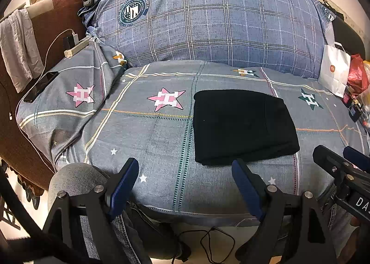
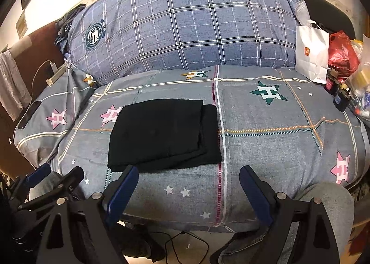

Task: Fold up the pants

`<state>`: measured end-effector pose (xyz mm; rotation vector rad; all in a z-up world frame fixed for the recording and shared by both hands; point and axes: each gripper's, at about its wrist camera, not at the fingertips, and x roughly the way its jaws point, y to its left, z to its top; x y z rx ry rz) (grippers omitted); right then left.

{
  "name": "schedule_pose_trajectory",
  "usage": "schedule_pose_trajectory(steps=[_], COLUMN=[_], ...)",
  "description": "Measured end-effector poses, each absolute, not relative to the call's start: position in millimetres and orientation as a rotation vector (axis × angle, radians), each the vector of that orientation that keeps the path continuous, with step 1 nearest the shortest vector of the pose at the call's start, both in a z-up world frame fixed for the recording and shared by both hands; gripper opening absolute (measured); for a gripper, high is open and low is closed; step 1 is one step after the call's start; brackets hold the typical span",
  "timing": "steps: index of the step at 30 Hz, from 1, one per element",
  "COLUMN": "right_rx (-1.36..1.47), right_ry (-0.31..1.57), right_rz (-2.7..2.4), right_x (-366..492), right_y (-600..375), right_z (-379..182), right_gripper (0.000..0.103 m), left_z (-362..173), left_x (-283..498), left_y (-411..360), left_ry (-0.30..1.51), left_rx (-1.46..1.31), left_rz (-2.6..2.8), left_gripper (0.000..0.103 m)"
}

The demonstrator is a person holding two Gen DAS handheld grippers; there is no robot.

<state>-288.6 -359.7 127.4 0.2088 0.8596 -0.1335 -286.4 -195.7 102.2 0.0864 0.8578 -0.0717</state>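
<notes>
The black pants [image 1: 242, 125] lie on the star-print bedsheet [image 1: 143, 139] as a compact, layered rectangle, so the folding looks finished or nearly so; at most a final tidy seems left. The left gripper [image 1: 187, 185] stands wide open and empty, the pants just ahead of its right jaw. The right gripper [image 2: 189, 192] is likewise spread and empty, the pants just ahead of its left jaw.

Setting: a bedroom in a home. A bed [image 1: 161, 139] under a grey star-print sheet, a large blue plaid quilt [image 1: 208, 18] bundled against a papered wall. Bedside clutter: phone [image 1: 40, 87] on a pillow, charger on a power strip [image 1: 76, 47], white paper shopping bag [image 2: 312, 52], red plastic bag [image 2: 342, 53].
</notes>
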Motion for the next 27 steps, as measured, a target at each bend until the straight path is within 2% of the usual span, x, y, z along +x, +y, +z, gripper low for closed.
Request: schedule_pose_trajectory(steps=[27], right_rx=[0.22], right_ry=[0.875], right_rz=[-0.131], right_x=[-279.0], right_y=[-365.8], right_z=[120.8], right_gripper=[0.091], left_z=[94.3], left_x=[-276.4], left_y=[-201.9], left_ry=[0.884], left_rx=[0.104], left_rz=[-0.075], left_gripper=[0.083])
